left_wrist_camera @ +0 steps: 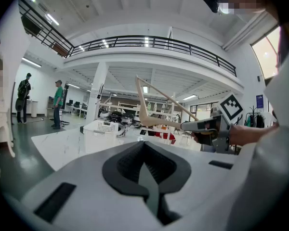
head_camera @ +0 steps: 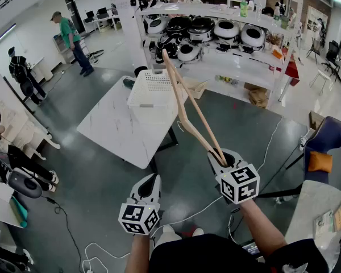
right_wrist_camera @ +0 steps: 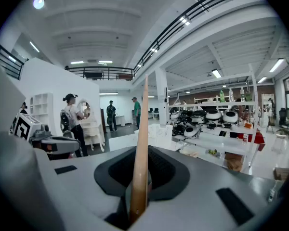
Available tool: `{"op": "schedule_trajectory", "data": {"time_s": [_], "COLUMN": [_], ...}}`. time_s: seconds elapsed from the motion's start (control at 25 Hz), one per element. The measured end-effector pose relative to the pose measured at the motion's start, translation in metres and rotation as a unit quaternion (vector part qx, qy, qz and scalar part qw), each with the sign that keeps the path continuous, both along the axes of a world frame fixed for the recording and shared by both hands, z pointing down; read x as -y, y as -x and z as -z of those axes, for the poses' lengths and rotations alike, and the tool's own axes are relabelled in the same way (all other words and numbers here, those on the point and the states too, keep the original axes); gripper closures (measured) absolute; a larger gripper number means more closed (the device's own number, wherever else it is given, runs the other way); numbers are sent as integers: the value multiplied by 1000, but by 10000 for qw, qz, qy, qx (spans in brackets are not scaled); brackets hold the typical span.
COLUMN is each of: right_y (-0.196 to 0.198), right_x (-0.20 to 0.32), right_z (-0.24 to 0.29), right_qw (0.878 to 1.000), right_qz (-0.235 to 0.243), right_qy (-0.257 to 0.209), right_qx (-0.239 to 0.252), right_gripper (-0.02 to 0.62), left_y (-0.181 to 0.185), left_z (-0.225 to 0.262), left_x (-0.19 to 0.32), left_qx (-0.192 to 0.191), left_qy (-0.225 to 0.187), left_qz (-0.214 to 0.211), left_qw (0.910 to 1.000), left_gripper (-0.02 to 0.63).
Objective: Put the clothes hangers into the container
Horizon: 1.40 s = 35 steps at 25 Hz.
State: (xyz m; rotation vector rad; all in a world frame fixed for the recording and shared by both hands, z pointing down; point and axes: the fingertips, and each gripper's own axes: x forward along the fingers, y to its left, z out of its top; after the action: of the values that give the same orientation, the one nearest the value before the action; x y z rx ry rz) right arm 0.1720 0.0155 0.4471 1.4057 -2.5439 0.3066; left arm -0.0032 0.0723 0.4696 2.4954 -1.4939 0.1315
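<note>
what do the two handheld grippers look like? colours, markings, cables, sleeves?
Both look alike. The left gripper and right gripper have light grey shells with black padding round the jaws. Each carries a white cube printed with black square markers. No cable shows on either. The person wears a black top, and the forearms are unsleeved.

pale tan wood on the hanger [head_camera: 184, 104], plain grain. up at twelve o'clock the container [head_camera: 152, 88] is white with a fine grid of holes. table [head_camera: 122, 127] is white marble with faint grey veins. left gripper [head_camera: 152, 180] and right gripper [head_camera: 220, 155] both show light grey shells, black jaw linings and black-and-white square markers. floor [head_camera: 96, 181] is dark grey. at three o'clock, a blue chair [head_camera: 327, 135] with an orange cushion [head_camera: 320, 161].
</note>
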Motion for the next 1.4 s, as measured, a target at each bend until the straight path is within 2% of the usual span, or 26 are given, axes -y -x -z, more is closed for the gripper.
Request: {"op": "schedule_trajectory", "data": {"time_s": [0.36, 1.08, 1.4], "right_y": [11, 11, 16], "right_x": [4, -7, 4], "right_z": [22, 15, 18], "right_qw": [9996, 9987, 9985], "right_qz": [2, 201, 237], "right_qy": [-211, -141, -146], "right_qx": [177, 454, 473], "right_gripper": [531, 531, 531], "left_y": [5, 3, 5], "left_z": [2, 18, 23], "left_x": [-8, -13, 1], "left_qx": [32, 200, 204], "left_qy": [35, -216, -261], "left_qz": [85, 240, 224], "left_qw": [10000, 9993, 9992], "left_gripper": [601, 601, 601]}}
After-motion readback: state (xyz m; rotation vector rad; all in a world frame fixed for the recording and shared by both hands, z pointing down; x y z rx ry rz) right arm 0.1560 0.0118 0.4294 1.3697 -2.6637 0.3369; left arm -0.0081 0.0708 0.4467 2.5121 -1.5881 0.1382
